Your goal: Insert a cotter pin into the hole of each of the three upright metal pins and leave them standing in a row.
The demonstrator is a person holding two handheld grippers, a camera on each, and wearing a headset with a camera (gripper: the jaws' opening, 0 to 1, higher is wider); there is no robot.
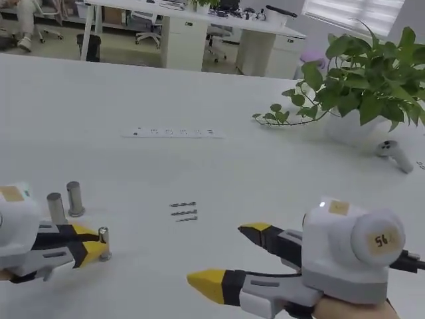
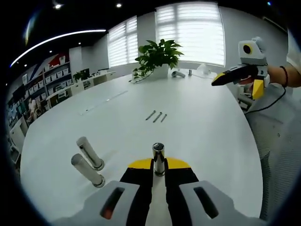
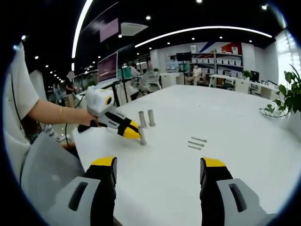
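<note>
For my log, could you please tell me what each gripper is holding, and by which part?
The left gripper clamps one upright metal pin by its lower shaft; the right gripper is open, holding nothing.

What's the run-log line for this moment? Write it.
left claw: shut on metal pin | right claw: open, empty | cotter pins: lying loose, untouched

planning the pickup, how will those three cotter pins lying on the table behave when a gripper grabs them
Probably light: the cotter pins look very thin beside the upright metal pins. Lying flat on the smooth white table, they may skid or roll when nudged. Being so low, they likely give jaws little to pinch.
</note>
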